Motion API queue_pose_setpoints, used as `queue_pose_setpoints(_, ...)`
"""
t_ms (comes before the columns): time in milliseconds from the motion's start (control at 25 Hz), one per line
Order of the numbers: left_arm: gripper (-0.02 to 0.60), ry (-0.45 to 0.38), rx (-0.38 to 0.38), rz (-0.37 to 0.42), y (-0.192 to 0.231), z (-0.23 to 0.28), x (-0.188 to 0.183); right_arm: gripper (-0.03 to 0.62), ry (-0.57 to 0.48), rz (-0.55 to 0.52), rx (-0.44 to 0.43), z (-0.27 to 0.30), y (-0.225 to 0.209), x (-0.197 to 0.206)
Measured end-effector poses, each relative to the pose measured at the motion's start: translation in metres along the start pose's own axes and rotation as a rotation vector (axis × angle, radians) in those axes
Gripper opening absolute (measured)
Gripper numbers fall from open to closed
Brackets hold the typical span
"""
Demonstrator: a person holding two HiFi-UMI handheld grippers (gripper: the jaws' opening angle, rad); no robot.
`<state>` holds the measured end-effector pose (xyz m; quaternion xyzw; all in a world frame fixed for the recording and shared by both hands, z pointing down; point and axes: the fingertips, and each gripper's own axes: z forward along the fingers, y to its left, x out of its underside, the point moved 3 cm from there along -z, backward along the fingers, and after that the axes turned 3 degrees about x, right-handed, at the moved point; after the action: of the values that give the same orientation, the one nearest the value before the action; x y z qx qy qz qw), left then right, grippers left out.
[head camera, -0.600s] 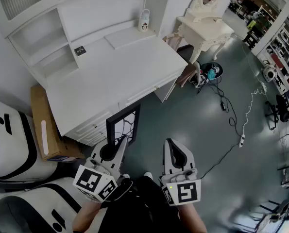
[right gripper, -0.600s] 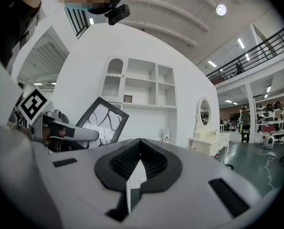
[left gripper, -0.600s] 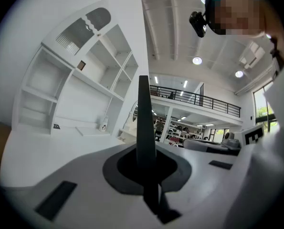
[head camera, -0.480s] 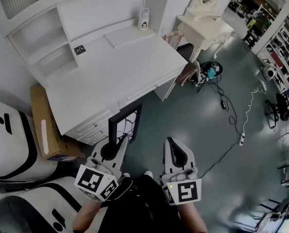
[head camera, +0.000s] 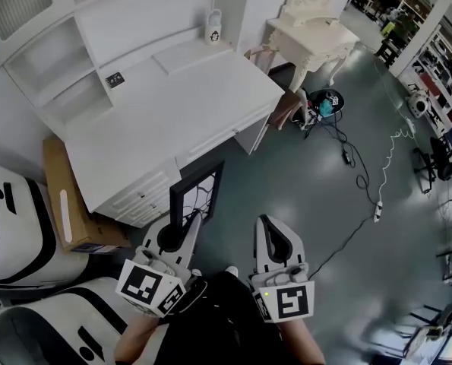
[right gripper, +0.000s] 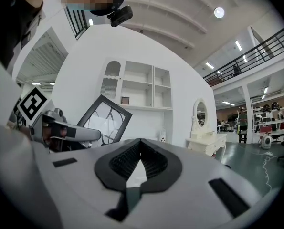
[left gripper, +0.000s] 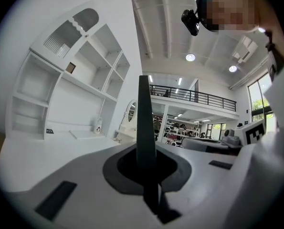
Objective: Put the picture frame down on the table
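A black picture frame (head camera: 195,192) with a dark line pattern stands upright in the air just off the front edge of the white desk (head camera: 172,105). My left gripper (head camera: 189,220) is shut on its lower edge. In the left gripper view the frame (left gripper: 144,123) shows edge-on, rising from between the closed jaws. My right gripper (head camera: 265,223) hangs beside it over the floor, shut and holding nothing. From the right gripper view the tilted frame (right gripper: 103,120) and the left gripper (right gripper: 65,130) appear at the left.
A small white bottle (head camera: 212,27) and a dark tag (head camera: 113,80) sit at the back of the desk. A cardboard box (head camera: 62,204) leans beside its drawers. A white dressing table (head camera: 313,40), a chair (head camera: 282,112) and floor cables (head camera: 362,181) lie to the right.
The head view has shifted slightly, so the desk sits a little higher and further left. The frame and both grippers hold their places.
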<state>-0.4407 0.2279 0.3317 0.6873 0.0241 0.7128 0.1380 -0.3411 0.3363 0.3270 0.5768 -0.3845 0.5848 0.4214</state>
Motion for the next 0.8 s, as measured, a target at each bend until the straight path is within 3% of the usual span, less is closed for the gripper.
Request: queue_pose_setpoints(800,0.012,-0.037,-0.002,0.015,-0.086,0.076,0.005,0.002,-0.055,-0.009,-0.006,-0.039,-0.108,-0.006)
